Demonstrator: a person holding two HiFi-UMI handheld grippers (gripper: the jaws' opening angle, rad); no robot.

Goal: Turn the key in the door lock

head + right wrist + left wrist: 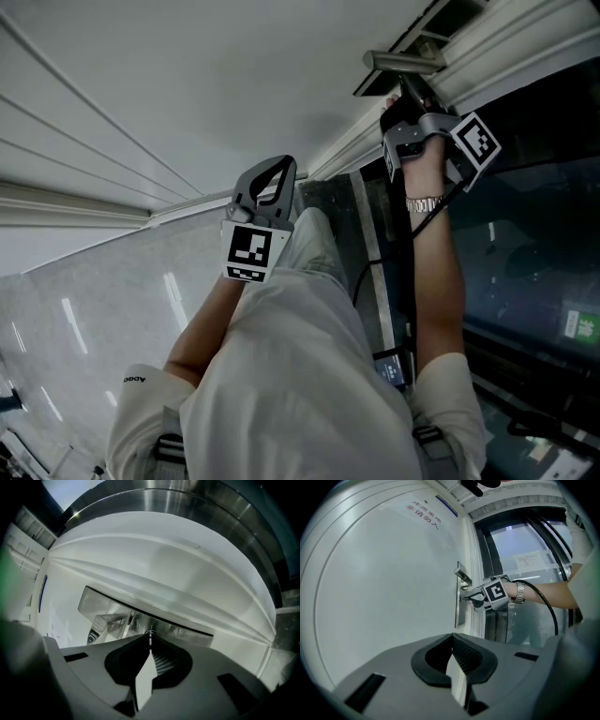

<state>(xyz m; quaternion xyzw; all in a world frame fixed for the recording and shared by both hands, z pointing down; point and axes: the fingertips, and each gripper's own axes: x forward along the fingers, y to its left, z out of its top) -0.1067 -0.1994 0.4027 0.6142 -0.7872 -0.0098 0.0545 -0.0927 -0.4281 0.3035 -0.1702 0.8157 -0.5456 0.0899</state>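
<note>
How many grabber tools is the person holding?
2. The left gripper is held back from the door, jaws shut on nothing. The right gripper is at the lock plate under the door handle, shut on the key. None looks hidden.

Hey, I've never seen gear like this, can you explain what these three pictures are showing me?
A person holds a pair of hand-held tongs in each hand. One camera sits on the head; the other two ride on the tongs, looking along their jaws. The right tongs are at the lock plate of a white door, below the lever handle, closed on a thin metal sliver, apparently the key. The left tongs hang back, closed and empty.
</note>
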